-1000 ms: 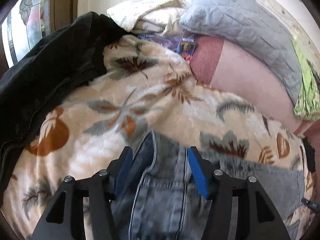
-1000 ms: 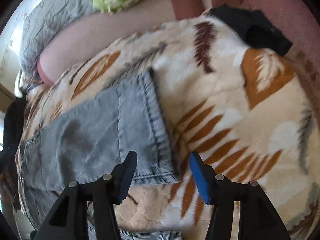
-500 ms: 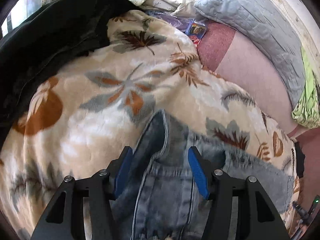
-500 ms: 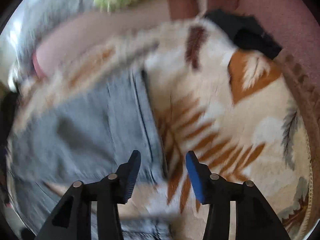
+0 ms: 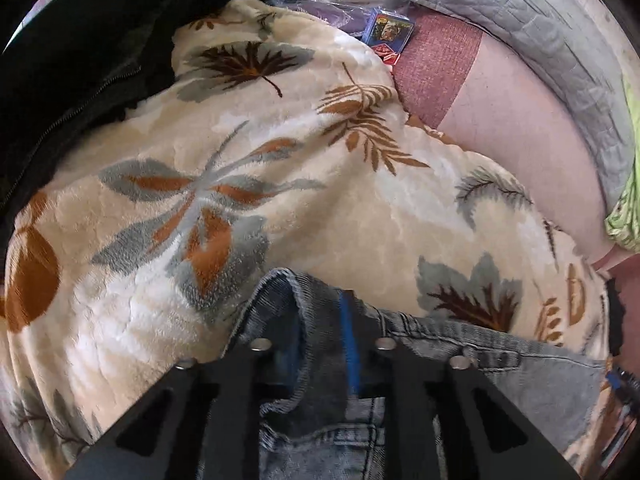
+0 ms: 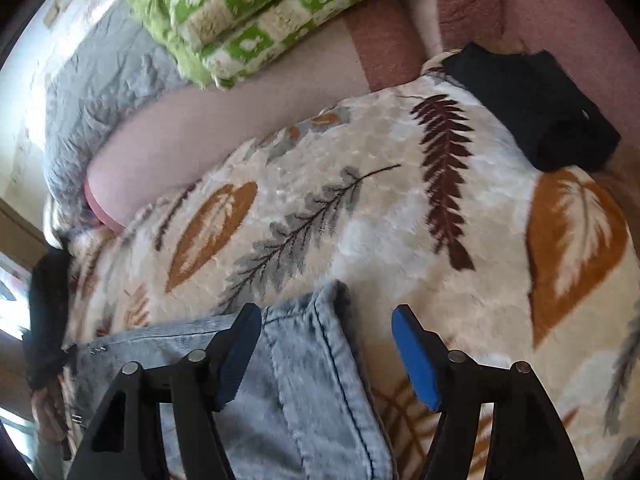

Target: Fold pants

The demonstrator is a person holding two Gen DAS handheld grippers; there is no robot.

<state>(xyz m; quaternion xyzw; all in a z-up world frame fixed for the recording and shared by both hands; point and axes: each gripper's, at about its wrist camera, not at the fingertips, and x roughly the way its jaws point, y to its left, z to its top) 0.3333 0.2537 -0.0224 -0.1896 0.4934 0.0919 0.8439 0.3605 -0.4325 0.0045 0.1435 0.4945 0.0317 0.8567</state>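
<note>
We have the jeans lying on the leaf-print blanket, spread between our two grippers. The left gripper is clamped on a raised ridge of denim at one end; its fingers are drawn close with the fabric pinched between them. The right gripper stands wide apart over the hem at the other end; the hem edge sits between the fingers, touching neither pad as far as we can tell.

Risks from this state, as we judge them:

1. Partial grip on the right. The hem lies nearer the left-hand finger. Closing here may catch one layer only, and the lower layer would lag and crease.
2. Blanket pickup. The pile is deep and soft. Pressing down while closing may pinch blanket with denim.
3. Left slip. The held ridge is thick and bunched. A pull along the leg may drag it out of the pads.
4. Uneven lift. Raising one end first would skew the fold line.
</note>
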